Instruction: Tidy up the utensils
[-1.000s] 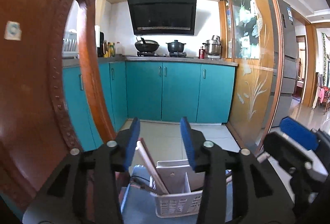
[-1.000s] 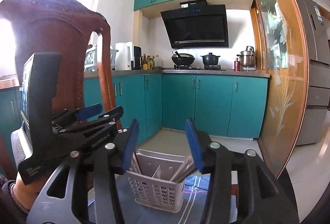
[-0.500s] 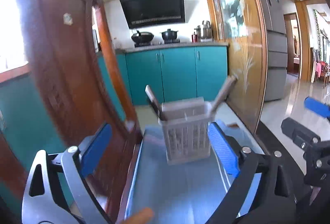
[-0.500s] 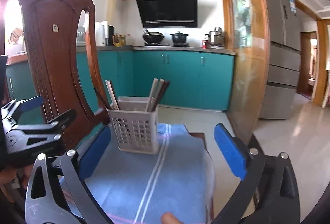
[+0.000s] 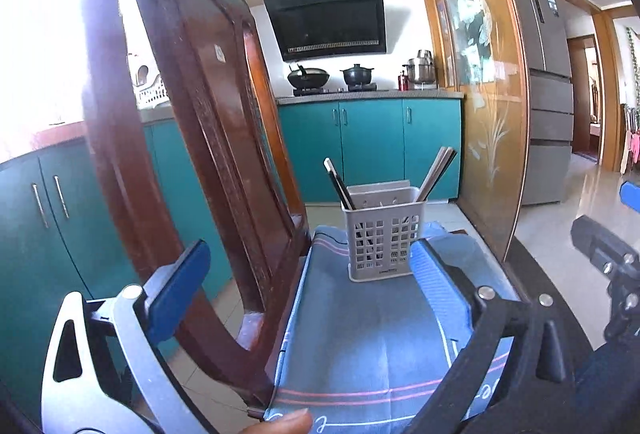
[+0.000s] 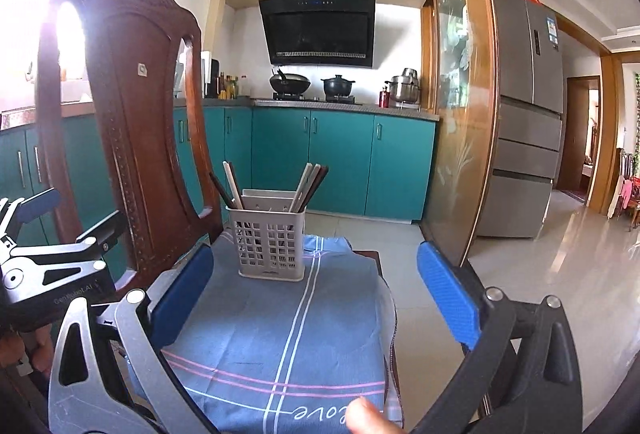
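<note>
A grey perforated utensil holder (image 5: 382, 234) (image 6: 272, 238) stands on a blue cloth (image 5: 372, 346) (image 6: 280, 326) spread over a small table. Chopsticks lean out of it in two bunches, one to the left (image 5: 338, 182) (image 6: 232, 184) and one to the right (image 5: 438, 172) (image 6: 310, 186). My left gripper (image 5: 308, 274) is open with nothing between its blue pads, well short of the holder. My right gripper (image 6: 316, 286) is open too, nothing between its pads, at about the same distance. Each gripper shows at the edge of the other's view.
A carved dark wooden chair back (image 5: 192, 138) (image 6: 132, 122) rises close on the left of the table. A fingertip (image 6: 368, 416) shows at the cloth's near edge. Teal kitchen cabinets (image 6: 340, 162), a stove with pots, a glass partition (image 6: 460, 94) and a fridge lie beyond.
Both grippers have gone from half closed beside the holder to wide open and have drawn back from it. The holder with its chopsticks stays on the cloth.
</note>
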